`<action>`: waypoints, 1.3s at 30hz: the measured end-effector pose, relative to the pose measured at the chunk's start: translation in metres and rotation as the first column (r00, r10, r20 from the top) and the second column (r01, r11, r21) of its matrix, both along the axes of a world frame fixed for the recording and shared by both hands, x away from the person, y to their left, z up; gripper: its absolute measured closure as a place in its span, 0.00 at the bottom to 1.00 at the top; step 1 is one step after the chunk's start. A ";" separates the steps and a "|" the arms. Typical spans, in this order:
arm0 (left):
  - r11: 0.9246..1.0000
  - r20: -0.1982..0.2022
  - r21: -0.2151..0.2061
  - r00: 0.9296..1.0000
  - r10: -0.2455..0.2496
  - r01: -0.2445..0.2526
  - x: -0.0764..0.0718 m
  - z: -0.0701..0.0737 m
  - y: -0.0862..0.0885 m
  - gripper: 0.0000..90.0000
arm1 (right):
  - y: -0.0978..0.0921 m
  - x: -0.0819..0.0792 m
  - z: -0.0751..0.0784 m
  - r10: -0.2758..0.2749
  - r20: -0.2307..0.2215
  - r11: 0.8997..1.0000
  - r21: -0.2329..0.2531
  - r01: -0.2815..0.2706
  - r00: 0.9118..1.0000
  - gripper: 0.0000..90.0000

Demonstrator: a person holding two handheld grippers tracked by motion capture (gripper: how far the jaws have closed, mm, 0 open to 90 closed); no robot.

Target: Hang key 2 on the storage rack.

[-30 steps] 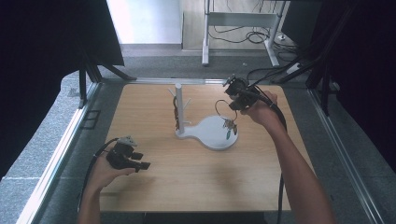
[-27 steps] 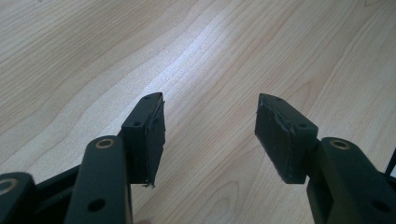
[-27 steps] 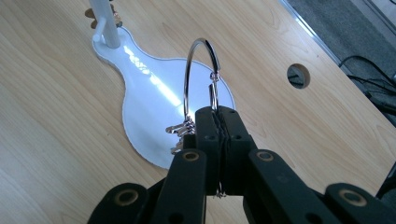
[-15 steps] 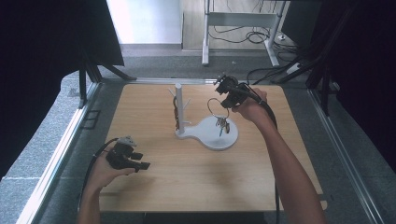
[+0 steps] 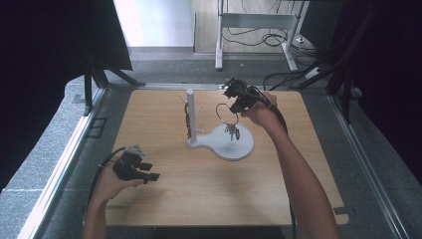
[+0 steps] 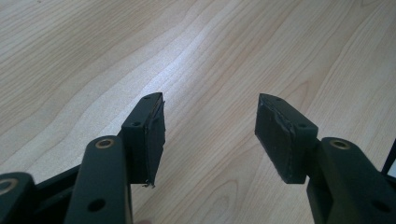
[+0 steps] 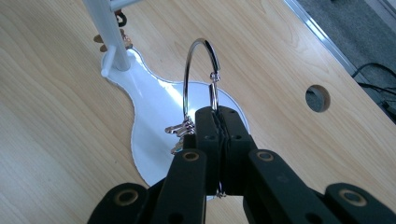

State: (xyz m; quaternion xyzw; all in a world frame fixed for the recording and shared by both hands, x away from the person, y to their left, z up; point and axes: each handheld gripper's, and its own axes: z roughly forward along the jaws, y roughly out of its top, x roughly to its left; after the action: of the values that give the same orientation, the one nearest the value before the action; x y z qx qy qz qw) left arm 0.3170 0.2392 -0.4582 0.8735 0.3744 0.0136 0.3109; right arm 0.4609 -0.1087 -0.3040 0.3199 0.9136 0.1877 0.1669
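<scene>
Above white stand base (image 5: pixel 234 144), right tongs (image 5: pixel 233 99) clenched on key ring (image 7: pixel 200 74), keys dangling. Left tongs (image 5: pixel 144 172) released, idle over desk (image 5: pixel 199 189). Advice: approach post (image 5: pixel 190 112) slowly, keep ring upright, open side facing peg, slide on before letting go.

Your right gripper (image 5: pixel 233 102) is lifted above the table's far half, arm stretched forward from the near right edge, its jaws pressed together on a thin metal ring. Your left gripper (image 5: pixel 149 174) rests low near the near left corner, jaws spread wide apart, nothing between them.
</scene>
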 end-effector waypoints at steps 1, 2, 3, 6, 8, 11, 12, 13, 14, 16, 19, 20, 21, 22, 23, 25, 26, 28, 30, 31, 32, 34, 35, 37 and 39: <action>1.000 0.000 -0.001 1.000 0.000 0.000 0.000 0.000 0.000 0.48 | 0.002 0.000 0.000 -0.003 -0.001 1.000 0.000 0.003 1.000 0.98; 1.000 -0.003 -0.002 1.000 0.000 0.000 0.000 0.000 0.000 0.48 | 0.004 0.001 0.000 0.000 0.001 1.000 0.000 0.000 1.000 0.98; 1.000 -0.005 -0.004 1.000 0.001 -0.001 0.000 0.000 0.000 0.48 | 0.005 0.002 0.000 0.002 0.002 1.000 0.003 -0.002 1.000 0.98; 1.000 -0.003 -0.001 1.000 0.001 -0.001 0.000 0.000 0.000 0.48 | 0.011 0.005 -0.001 0.006 -0.002 1.000 0.004 -0.006 1.000 0.98; 1.000 -0.003 -0.001 1.000 -0.002 0.002 0.000 0.000 0.000 0.48 | 0.016 0.007 -0.002 0.013 0.000 1.000 0.005 -0.013 1.000 0.98; 1.000 -0.005 -0.010 1.000 0.005 -0.005 -0.001 0.000 0.000 0.48 | 0.023 0.009 -0.002 0.018 -0.001 1.000 0.007 -0.018 1.000 0.98; 1.000 -0.003 -0.011 1.000 0.005 -0.005 -0.001 0.000 0.000 0.48 | 0.024 0.010 -0.002 0.020 -0.004 1.000 0.007 -0.020 1.000 0.98; 1.000 -0.003 -0.007 1.000 0.001 -0.001 -0.001 0.001 0.001 0.48 | 0.026 0.011 -0.003 0.020 -0.004 1.000 0.010 -0.020 1.000 0.98; 1.000 -0.001 -0.006 1.000 0.000 0.000 -0.001 0.001 0.001 0.48 | 0.027 0.012 -0.003 0.025 -0.002 1.000 0.008 -0.025 1.000 0.98; 1.000 -0.001 -0.011 1.000 0.002 -0.002 -0.001 0.001 0.002 0.48 | 0.028 0.013 -0.003 0.022 -0.004 1.000 0.013 -0.022 1.000 0.98; 1.000 0.004 -0.012 1.000 0.003 -0.003 -0.001 0.002 0.003 0.48 | 0.031 0.016 -0.005 0.020 -0.005 1.000 0.015 -0.020 1.000 0.98; 1.000 0.004 -0.011 1.000 0.002 -0.002 -0.001 0.002 0.003 0.48 | 0.031 0.017 -0.006 0.019 -0.006 1.000 0.014 -0.019 1.000 0.98; 1.000 0.004 -0.012 1.000 0.003 -0.003 -0.001 0.002 0.003 0.48 | 0.032 0.018 -0.007 0.019 -0.006 1.000 0.013 -0.018 1.000 0.98; 1.000 0.004 -0.012 1.000 0.002 -0.002 -0.001 0.002 0.003 0.48 | 0.033 0.018 -0.008 0.018 -0.004 1.000 0.013 -0.018 1.000 0.98; 1.000 0.004 -0.013 1.000 0.002 -0.002 -0.001 0.002 0.003 0.48 | 0.033 0.018 -0.008 0.013 -0.001 1.000 0.014 -0.013 1.000 0.98; 1.000 0.002 -0.013 1.000 0.004 -0.004 -0.001 0.002 0.003 0.48 | 0.035 0.019 -0.008 0.010 -0.001 1.000 0.022 -0.010 1.000 0.98; 1.000 -0.002 -0.017 1.000 0.006 -0.007 -0.001 0.001 0.003 0.48 | 0.036 0.020 -0.008 0.009 0.002 1.000 0.023 -0.009 1.000 0.98; 1.000 -0.003 -0.018 1.000 0.009 -0.009 -0.001 0.001 0.004 0.48 | 0.037 0.021 -0.009 0.014 0.001 1.000 0.026 -0.014 1.000 0.98; 1.000 -0.002 -0.025 1.000 0.017 -0.017 -0.002 0.001 0.005 0.48 | 0.038 0.022 -0.010 0.019 -0.004 1.000 0.023 -0.018 1.000 0.98; 1.000 -0.001 -0.025 1.000 0.016 -0.016 -0.001 0.001 0.005 0.48 | 0.039 0.022 -0.011 0.020 -0.005 1.000 0.023 -0.020 1.000 0.98; 1.000 -0.002 -0.026 1.000 0.018 -0.018 -0.002 0.001 0.005 0.48 | 0.039 0.023 -0.012 0.021 -0.005 1.000 0.023 -0.021 1.000 0.98; 1.000 -0.003 -0.023 1.000 0.017 -0.017 -0.002 0.001 0.005 0.48 | 0.041 0.023 -0.012 0.022 -0.007 0.999 0.024 -0.022 1.000 0.98; 1.000 -0.004 -0.019 1.000 0.012 -0.012 -0.001 0.001 0.005 0.48 | 0.041 0.024 -0.012 0.023 -0.007 0.999 0.026 -0.023 1.000 0.98; 1.000 -0.001 -0.016 1.000 0.010 -0.010 -0.001 0.001 0.005 0.48 | 0.043 0.024 -0.012 0.025 -0.009 0.999 0.024 -0.025 1.000 0.98; 1.000 -0.001 -0.017 1.000 0.011 -0.011 -0.001 0.001 0.005 0.48 | 0.045 0.024 -0.012 0.029 -0.009 0.999 0.026 -0.029 1.000 0.98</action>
State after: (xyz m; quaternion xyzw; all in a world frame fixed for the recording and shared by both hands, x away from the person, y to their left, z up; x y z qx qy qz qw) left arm 0.3160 0.2439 -0.4575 0.8687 0.3795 0.0120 0.3182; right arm 0.4850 -0.0634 -0.3160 0.3096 0.9163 0.2006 0.1558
